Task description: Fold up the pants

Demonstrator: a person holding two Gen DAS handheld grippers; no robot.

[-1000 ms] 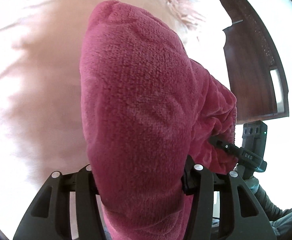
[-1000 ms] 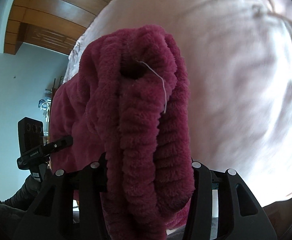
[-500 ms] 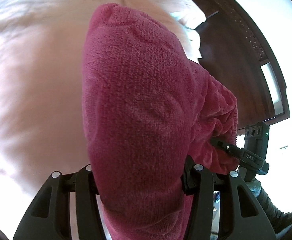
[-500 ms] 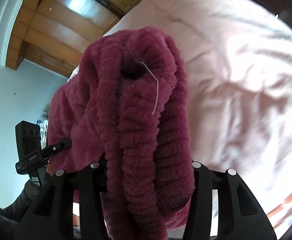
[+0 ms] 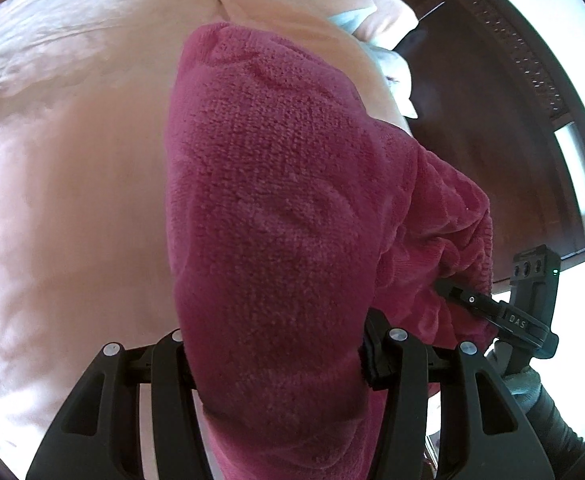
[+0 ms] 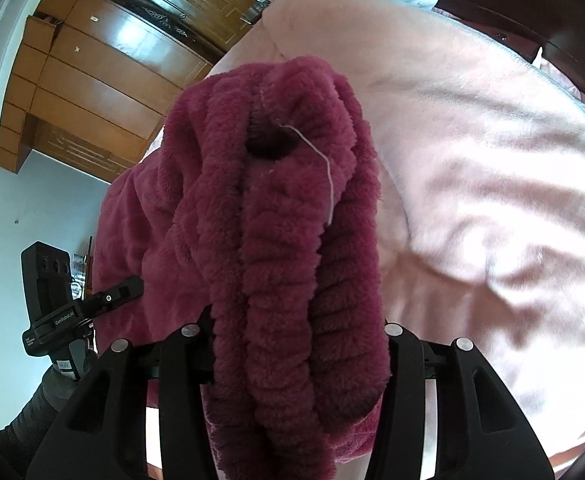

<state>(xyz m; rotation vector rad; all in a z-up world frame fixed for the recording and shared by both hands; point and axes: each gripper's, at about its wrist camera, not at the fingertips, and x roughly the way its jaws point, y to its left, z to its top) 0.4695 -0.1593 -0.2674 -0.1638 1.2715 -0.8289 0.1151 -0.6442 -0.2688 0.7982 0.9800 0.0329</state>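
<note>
Pants (image 5: 276,216): magenta fleece, bunched, held up off the bed w/ one end in each gripper; fabric spans between the two.
Left gripper (image 5: 280,364): clamped tight on a thick fold of plain fleece; cloth fills the gap btwn fingers, spills over both sides.
Right gripper (image 6: 292,360): closed on the ribbed waistband (image 6: 288,264), gathered into ropey ridges; dark drawstring hole (image 6: 266,148) up top, loose white thread (image 6: 324,168) dangling beside it.
Bed (image 5: 72,168): pink cover, creased, under and beyond the pants; pants near its foot-side edge, seemingly not touching.
Pillows (image 5: 356,20): pink and pale, at far edge of bed.
Wardrobe (image 6: 92,68): brown wood, beyond bed's left edge in right wrist view.
</note>
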